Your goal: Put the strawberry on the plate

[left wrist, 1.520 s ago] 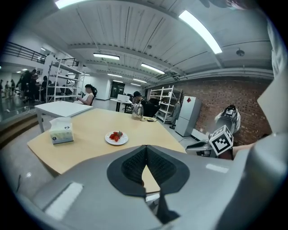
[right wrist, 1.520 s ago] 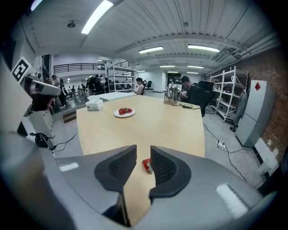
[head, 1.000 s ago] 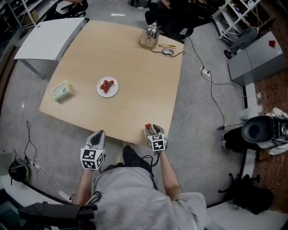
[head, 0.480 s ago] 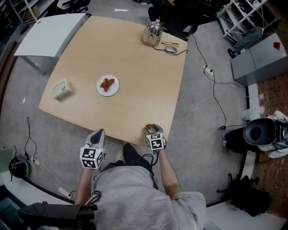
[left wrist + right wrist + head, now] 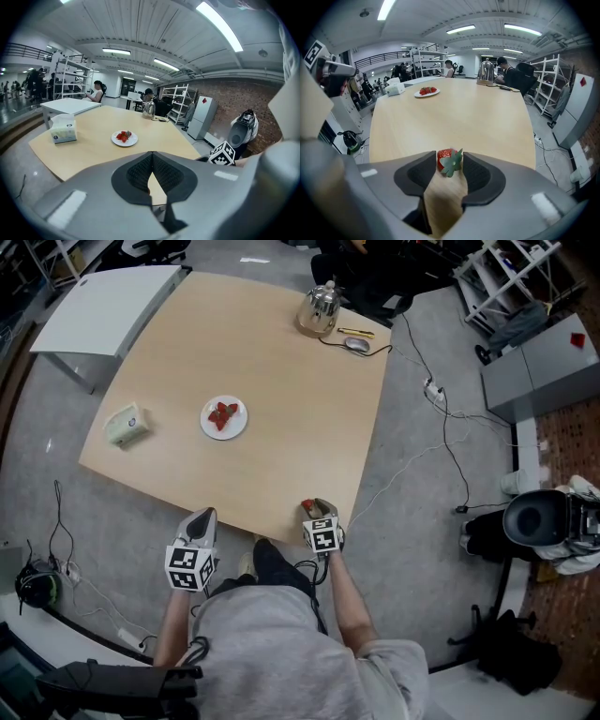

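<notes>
A red strawberry (image 5: 446,161) with green leaves sits between the pads of my right gripper (image 5: 449,162), whose jaws are closing on it. In the head view that gripper (image 5: 317,510) hovers at the near edge of the wooden table (image 5: 291,418), with the strawberry (image 5: 308,506) at its tip. A white plate (image 5: 207,426) that holds cut strawberries (image 5: 222,415) lies far ahead to the left; it also shows as the plate (image 5: 436,93) and the plate (image 5: 133,140). My left gripper (image 5: 202,518) is shut and empty, just off the table's edge (image 5: 151,165).
A tissue box (image 5: 126,425) lies at the table's left edge. A metal kettle (image 5: 320,307) and a mouse (image 5: 356,344) stand at the far side. A white table (image 5: 103,298) adjoins at the far left. Cables run over the floor on the right.
Both grippers stay at the table's near edge, the strawberry still in the right one. Only the head view has shifted a little.
</notes>
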`<state>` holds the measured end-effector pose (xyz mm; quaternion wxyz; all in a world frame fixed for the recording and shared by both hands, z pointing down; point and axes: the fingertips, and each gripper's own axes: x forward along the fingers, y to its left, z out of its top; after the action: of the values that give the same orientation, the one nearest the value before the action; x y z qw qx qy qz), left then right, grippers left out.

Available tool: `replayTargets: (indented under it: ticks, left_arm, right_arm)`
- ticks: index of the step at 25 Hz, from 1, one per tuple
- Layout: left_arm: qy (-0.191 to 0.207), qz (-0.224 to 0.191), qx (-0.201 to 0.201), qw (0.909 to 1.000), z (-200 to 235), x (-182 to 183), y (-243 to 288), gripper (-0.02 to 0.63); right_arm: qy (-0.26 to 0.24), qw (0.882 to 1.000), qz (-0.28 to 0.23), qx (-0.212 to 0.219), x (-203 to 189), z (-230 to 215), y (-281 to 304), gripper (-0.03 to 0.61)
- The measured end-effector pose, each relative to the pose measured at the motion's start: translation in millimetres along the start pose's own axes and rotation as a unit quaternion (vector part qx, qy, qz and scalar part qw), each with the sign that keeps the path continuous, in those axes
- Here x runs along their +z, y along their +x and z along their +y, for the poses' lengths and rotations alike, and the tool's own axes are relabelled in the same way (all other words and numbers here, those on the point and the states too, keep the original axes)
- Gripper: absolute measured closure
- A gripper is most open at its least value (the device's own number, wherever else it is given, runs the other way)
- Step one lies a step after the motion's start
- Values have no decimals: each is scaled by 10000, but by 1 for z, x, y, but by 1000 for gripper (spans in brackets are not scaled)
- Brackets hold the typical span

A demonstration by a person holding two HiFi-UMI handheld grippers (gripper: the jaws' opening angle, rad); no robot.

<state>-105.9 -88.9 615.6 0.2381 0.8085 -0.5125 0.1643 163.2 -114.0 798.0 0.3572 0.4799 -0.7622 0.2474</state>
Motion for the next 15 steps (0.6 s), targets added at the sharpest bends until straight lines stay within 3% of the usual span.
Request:
replayTargets:
  ticks: [3, 15]
  left_arm:
    - [-17, 6, 10, 10000, 1, 0, 0, 594]
    - [-42, -16, 41, 10000, 3, 0, -1, 594]
  right_arm:
    - [30, 10000, 11, -17, 0, -1, 1, 422]
    - [205, 9997, -147, 50, 10, -1, -4, 430]
